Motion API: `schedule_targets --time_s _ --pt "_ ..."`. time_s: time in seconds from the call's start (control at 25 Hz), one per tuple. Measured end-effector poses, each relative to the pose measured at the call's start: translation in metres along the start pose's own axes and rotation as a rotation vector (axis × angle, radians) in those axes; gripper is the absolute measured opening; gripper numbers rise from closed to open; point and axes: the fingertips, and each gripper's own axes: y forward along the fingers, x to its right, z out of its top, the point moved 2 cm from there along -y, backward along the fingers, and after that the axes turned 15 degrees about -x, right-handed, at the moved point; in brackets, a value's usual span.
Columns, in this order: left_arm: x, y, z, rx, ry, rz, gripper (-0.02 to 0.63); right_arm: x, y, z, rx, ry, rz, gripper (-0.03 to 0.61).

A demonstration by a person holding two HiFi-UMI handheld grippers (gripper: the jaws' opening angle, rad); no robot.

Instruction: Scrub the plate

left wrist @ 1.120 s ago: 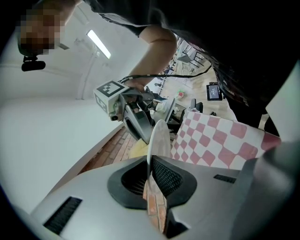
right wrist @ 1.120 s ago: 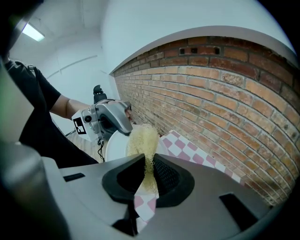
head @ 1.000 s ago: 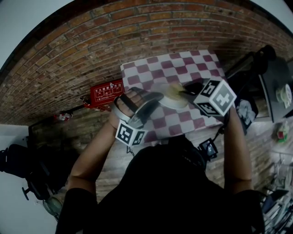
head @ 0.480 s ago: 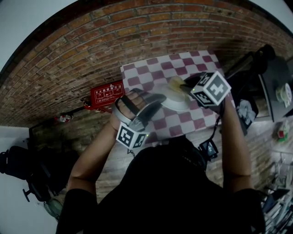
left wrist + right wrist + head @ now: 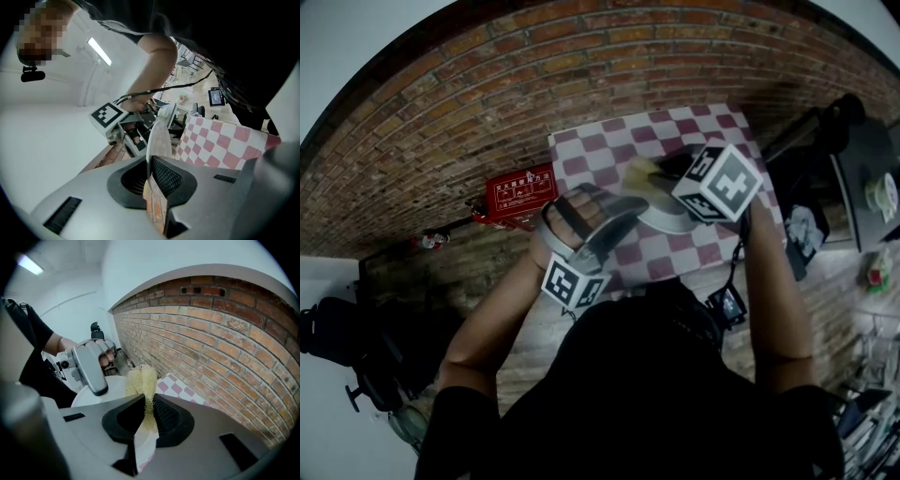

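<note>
While scrubbing needs a steady target, the head view shows the left gripper (image 5: 623, 214) holding the plate (image 5: 667, 219) over the checkered surface (image 5: 600, 141). In the left gripper view, the jaws are clamped on the plate's rim. In the right gripper view, the jaws pinch the yellow scrubber (image 5: 140, 378), which is brought up to the plate.

I have my left hand-held gripper (image 5: 151, 180), grey with black ribbed pads, clamped on the rim of a white round plate (image 5: 157, 138). The plate stands edge-on and rises out of the jaws. Just behind it I see the right hand-held gripper (image 5: 135, 140) with its black-and-white marker cube (image 5: 108, 116), and a person's bare forearm (image 5: 157, 56) reaching down to it. A red-and-white chequered cloth (image 5: 220, 140) lies to the right. Red brick (image 5: 157, 213) shows below the pads.
</note>
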Motion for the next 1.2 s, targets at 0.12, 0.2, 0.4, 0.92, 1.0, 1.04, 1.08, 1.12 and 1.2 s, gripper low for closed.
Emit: schedule_targets --time_s 0.12,0.2,0.4,0.92,1.0,1.04,1.08,1.12,1.2 --pt "0.001 0.001 -0.005 -0.008 -0.006 0.000 0.029 -0.009 -0.005 0.008 0.022 -0.029 0.005 0.051" --pt "0.001 0.001 -0.009 -0.018 -0.011 0.003 0.029 -0.015 -0.010 0.010 0.034 -0.038 0.016 0.051" --pt "0.003 0.002 -0.015 -0.035 -0.014 0.005 0.028 -0.025 -0.021 0.006 0.049 -0.027 0.037 0.051" --pt "0.002 0.006 -0.025 -0.063 -0.012 0.002 0.029 -0.004 -0.014 -0.038 -0.012 0.063 0.029 0.051" --pt "0.001 0.005 -0.025 -0.064 -0.017 0.003 0.029 0.002 -0.011 -0.041 -0.024 0.078 0.018 0.051" --pt "0.001 0.005 -0.025 -0.063 -0.018 0.002 0.029 0.005 -0.010 -0.041 -0.029 0.081 0.010 0.051" --pt "0.001 0.005 -0.024 -0.060 -0.018 0.002 0.029 0.007 -0.008 -0.041 -0.037 0.080 -0.001 0.051" --pt "0.001 0.005 -0.023 -0.058 -0.019 0.002 0.029 0.009 -0.006 -0.039 -0.046 0.077 -0.012 0.051" --pt "0.000 0.005 -0.021 -0.055 -0.020 0.003 0.029 0.013 -0.001 -0.035 -0.056 0.069 -0.024 0.051"
